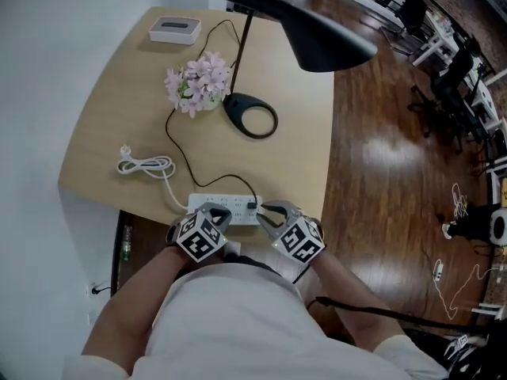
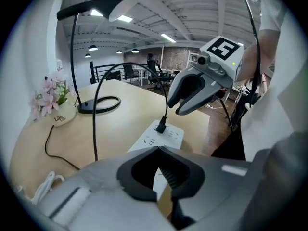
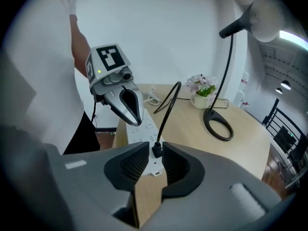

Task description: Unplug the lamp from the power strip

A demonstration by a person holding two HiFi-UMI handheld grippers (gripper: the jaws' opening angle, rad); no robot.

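- Head view: the power strip lies along the table edge nearest the person, at 6 o'clock on the tabletop.
- The lamp stands towards 12 o'clock. Its black cord loops down to a black plug seated in the strip's right end.
- The left gripper is over the strip's middle. The right gripper is just at 3 o'clock of the plug.
- Pink flowers sit at 9 o'clock of the lamp base, and a coiled white cable lies at 10 o'clock of the strip.
- Left gripper view: the left gripper has its jaws moderately apart and grips nothing. The power strip shows through the gap.
- The plug stands in the strip at 12 o'clock, with the right gripper above it at 1 o'clock.
- Right gripper view: the right gripper has its jaws narrowly parted, with the plug between the tips. It is unclear whether the pads touch it.
- The plug is in its socket in the power strip, and the left gripper hangs at 11 o'clock.
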